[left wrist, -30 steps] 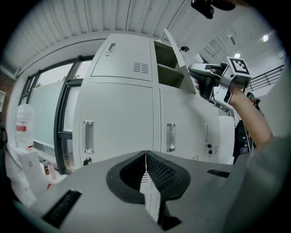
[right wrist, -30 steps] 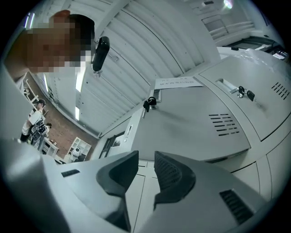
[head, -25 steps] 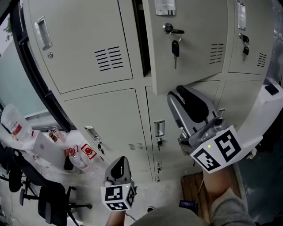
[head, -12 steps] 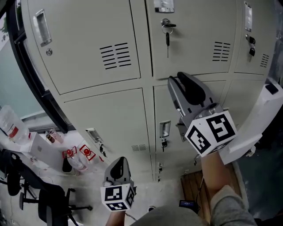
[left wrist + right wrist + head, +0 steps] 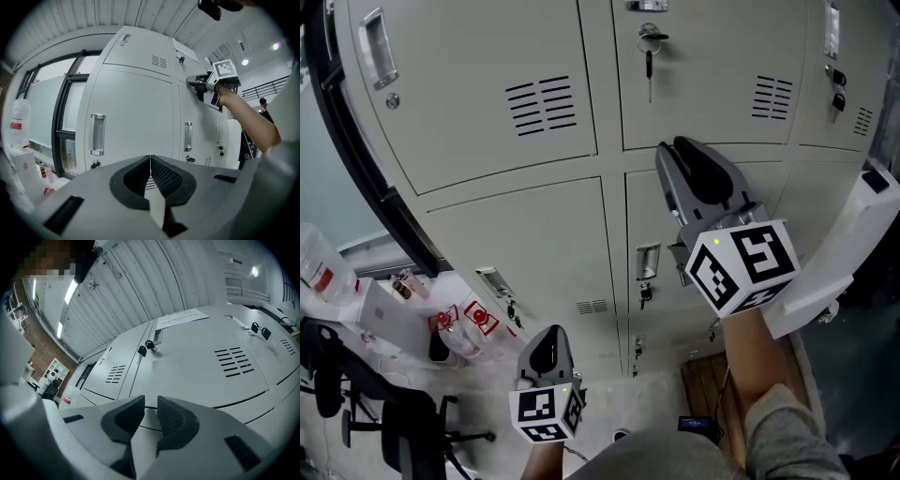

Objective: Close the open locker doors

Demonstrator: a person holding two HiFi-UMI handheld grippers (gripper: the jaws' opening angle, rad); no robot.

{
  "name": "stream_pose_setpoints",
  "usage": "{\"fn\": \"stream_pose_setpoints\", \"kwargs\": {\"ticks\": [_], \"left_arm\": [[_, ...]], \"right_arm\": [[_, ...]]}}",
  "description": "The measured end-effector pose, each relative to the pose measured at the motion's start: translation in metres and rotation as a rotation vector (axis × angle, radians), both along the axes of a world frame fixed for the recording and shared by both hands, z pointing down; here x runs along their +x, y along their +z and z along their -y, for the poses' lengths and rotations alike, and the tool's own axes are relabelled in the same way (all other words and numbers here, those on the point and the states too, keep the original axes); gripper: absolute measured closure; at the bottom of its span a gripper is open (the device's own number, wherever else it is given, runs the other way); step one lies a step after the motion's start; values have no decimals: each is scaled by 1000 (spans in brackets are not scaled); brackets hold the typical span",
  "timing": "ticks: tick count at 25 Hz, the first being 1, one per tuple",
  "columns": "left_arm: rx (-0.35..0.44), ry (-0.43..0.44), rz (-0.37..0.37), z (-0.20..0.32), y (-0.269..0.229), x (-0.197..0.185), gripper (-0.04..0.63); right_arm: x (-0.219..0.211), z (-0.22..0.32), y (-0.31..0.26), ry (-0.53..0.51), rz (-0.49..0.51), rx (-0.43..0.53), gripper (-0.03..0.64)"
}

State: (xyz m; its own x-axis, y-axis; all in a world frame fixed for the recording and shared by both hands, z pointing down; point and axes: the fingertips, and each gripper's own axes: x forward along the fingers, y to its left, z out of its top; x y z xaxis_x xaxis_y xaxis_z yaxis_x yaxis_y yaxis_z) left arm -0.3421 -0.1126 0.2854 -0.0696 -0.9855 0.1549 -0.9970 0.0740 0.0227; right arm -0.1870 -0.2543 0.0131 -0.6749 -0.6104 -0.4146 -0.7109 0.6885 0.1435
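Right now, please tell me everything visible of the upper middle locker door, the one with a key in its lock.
The upper middle locker door is pale grey metal, flat, upright and flush with the neighbouring doors, so it looks closed. A key sits in its lock at upper left, a thin piece hanging below; a paper label is above, vent slots at right. The right gripper, jaws just closing on nothing, is at its lower edge; contact unclear.

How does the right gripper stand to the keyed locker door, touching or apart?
Cannot tell. In the head view the right gripper overlaps the lower edge of the door; the left gripper view shows it too small.
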Motion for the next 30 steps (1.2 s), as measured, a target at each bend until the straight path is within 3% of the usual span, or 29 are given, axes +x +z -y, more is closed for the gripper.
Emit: {"fn": "stream_pose_setpoints", "kwargs": {"ticks": [5,12,17,21,24,27,30], "left_arm": [[4,6,-15,0,-1,7,584],[-9,35,-8,10,8,30,584],[-19,91,6,18,21,72,584],[-31,168,-11,25,34,116,584],[-55,201,-13,30,46,146,584],[-92,230,-11,33,59,174,584],[-106,243,-3,34,65,195,584]], "right_arm": [[3,-6,3,-20,-11,3,526],[51,-36,52,2,-75,-15,526],[98,-50,132,35,-209,-113,526],[138,-63,205,95,-383,-166,532],[172,-70,262,127,-430,-306,564],[208,-75,304,153,-370,-476,577],[240,-75,324,206,-317,-545,583]]}}
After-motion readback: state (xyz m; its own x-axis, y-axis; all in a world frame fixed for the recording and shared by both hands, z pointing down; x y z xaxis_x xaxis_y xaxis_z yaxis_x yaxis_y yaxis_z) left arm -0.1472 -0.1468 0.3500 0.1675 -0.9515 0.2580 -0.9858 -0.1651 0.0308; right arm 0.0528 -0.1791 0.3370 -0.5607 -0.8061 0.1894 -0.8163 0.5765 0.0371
